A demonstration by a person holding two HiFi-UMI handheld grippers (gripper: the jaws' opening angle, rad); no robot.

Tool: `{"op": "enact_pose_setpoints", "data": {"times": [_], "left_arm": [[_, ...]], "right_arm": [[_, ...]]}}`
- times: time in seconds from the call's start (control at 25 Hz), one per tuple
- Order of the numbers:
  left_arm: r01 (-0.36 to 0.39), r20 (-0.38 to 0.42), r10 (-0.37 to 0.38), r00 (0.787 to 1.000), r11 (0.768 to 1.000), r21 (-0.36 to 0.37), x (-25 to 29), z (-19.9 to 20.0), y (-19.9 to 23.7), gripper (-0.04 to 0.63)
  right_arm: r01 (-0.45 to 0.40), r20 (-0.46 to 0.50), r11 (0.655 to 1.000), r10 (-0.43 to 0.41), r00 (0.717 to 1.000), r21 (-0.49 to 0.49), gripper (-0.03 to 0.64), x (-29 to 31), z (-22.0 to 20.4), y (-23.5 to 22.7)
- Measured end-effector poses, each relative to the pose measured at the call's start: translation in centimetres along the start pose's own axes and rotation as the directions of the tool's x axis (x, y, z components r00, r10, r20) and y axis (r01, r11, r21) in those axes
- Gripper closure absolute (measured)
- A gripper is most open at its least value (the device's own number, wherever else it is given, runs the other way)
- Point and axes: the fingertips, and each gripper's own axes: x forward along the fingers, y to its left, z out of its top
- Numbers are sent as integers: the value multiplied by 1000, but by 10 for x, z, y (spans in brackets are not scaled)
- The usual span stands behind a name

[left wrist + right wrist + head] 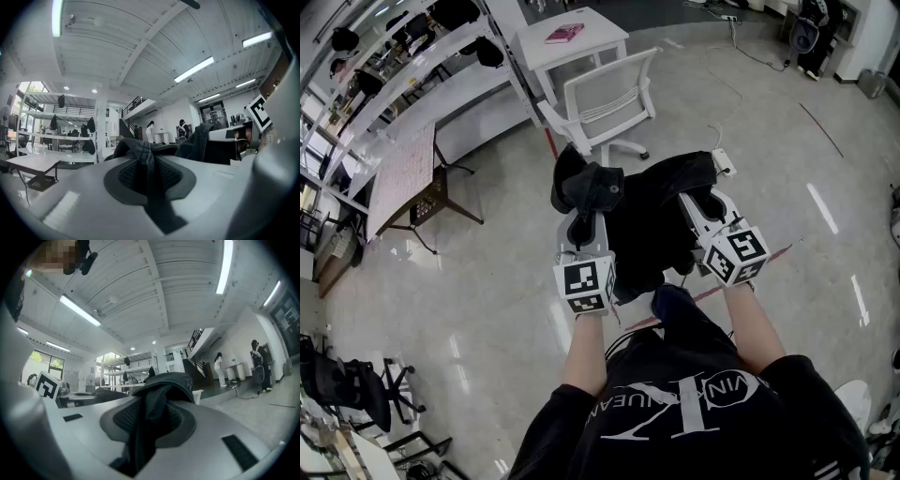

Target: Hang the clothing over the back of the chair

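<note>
A black garment [639,220] hangs in the air between my two grippers, above the floor. My left gripper [582,223] is shut on one bunched edge of it; dark fabric [146,161] fills its jaws in the left gripper view. My right gripper [710,204] is shut on the other edge, with a fold of cloth [151,416] pinched between its jaws in the right gripper view. A white mesh-backed office chair [602,105] stands just beyond the garment, its back [617,97] turned toward me.
Behind the chair is a white side table [572,42] with a pink book [564,34]. White shelving [412,70] runs along the left, with a folding table [401,173] before it. A black chair [356,384] stands at lower left. People stand far off [150,131].
</note>
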Motion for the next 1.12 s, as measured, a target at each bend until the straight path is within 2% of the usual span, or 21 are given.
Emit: {"op": "enact_pose_setpoints", "data": {"times": [0.52, 0.84, 1.12], "left_arm": [[-1, -46, 1, 999, 1000, 9, 56, -13, 18, 537], [-6, -65, 6, 998, 1000, -3, 112, -14, 23, 537], [-47, -70, 46, 997, 999, -14, 166, -11, 28, 537]], "right_arm": [[3, -25, 999, -3, 1000, 34, 520, 51, -17, -36], [1, -46, 999, 1, 999, 34, 520, 91, -16, -78], [-42, -51, 999, 43, 998, 15, 520, 131, -9, -117]]}}
